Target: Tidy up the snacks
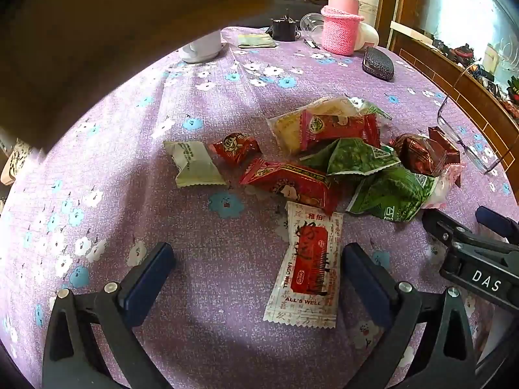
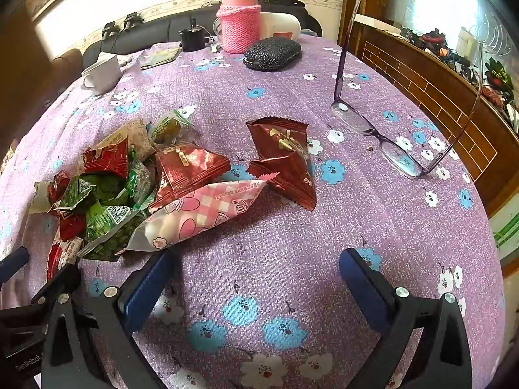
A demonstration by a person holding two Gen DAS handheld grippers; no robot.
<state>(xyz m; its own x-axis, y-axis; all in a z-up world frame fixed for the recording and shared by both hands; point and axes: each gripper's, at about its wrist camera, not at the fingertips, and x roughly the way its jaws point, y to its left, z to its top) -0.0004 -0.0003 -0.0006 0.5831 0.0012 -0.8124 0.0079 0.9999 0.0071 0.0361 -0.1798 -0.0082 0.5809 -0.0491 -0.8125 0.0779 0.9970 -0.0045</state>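
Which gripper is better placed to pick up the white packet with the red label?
Left. The white packet lies between the open fingers of the left gripper. The right gripper is open over bare tablecloth.

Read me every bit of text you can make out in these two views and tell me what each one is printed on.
"ALL'S WELL": white sachet, lower edge.
"DAS": right gripper, seen in the left wrist view.
"GenRobot": left gripper, seen in the right wrist view; partly cut off.
Chinese characters on the sachet: too blurred to read.
Print on the red packets, green packets and pink packet: too small to read.
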